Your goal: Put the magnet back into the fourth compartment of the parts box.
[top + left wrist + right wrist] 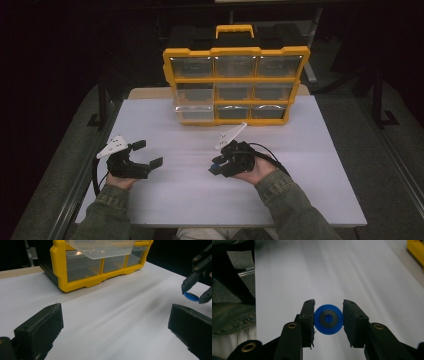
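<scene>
Blue disc (pixel 328 319) pinched edgewise by right gripper (pixel 328 322) fingers; left gripper (pixel 115 327) fingers wide, empty. Carry level toward open drawer (pixel 194 113) at 11 o'clock.

A small blue disc (pixel 328 319) sits pinched edge-on between the two black fingers (pixel 308 322) of the right gripper (pixel 220 162). It is round and flat, bright blue, with a dark grey ring around a blue centre. Its broad face is turned toward the gripper's camera. It hangs clear above the white table (pixel 312 270), touching nothing else.
</scene>
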Available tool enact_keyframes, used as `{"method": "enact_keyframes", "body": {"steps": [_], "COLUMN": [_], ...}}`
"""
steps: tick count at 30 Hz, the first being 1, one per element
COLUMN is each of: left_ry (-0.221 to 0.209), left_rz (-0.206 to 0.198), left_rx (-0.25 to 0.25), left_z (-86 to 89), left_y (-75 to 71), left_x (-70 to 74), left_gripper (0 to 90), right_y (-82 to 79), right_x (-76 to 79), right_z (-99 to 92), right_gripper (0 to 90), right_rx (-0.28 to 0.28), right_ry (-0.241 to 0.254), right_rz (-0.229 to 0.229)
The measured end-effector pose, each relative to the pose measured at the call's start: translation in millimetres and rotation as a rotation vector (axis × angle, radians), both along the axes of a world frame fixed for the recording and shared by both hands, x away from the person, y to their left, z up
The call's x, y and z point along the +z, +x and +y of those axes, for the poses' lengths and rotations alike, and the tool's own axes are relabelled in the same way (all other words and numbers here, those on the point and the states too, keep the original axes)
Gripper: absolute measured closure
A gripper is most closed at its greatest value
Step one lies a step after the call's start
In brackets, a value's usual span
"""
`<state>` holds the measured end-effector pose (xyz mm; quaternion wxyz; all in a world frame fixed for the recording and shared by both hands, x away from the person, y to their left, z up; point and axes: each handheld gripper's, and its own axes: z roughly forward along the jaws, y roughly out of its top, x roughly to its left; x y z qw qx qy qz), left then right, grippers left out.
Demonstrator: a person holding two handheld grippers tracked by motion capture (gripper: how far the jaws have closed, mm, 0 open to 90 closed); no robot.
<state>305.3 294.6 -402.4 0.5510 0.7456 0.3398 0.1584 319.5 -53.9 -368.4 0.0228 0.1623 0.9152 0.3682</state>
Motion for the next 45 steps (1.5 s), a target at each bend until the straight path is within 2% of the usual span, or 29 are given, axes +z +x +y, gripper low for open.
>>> {"method": "enact_keyframes", "body": {"steps": [7, 18, 26, 30, 36, 45], "left_ry": [-0.003, -0.003, -0.005, -0.005, -0.007, -0.001], "left_rz": [-0.003, 0.001, 0.002, 0.001, 0.003, 0.004], "left_rx": [0.003, 0.004, 0.004, 0.004, 0.003, 0.000], "left_z": [1.0, 0.5, 0.0, 0.2, 0.3, -0.6], "left_y": [0.7, 0.4, 0.8, 0.8, 1.0, 1.6], "left_x": [0.1, 0.0, -0.3, -0.2, -0.4, -1.0], "left_gripper": [0.0, 0.0, 0.0, 0.0, 0.0, 0.0], "right_y": [5.9, 13.1, 22.4, 24.3, 29.4, 37.7], "right_x": [14.3, 23.9, 37.5, 50.4, 61.5, 70.7], "right_z": [-5.3, -7.5, -2.4, 0.3, 4.5, 8.5], "right_gripper": [61.5, 61.5, 61.5, 61.5, 61.5, 61.5], "right_rx": [-0.018, -0.042, -0.032, -0.026, -0.018, -0.029], "right_ry": [0.037, 0.018, 0.005, -0.002, -0.011, 0.011], "right_rz": [-0.017, -0.017, -0.041, -0.062, -0.068, -0.071]}}
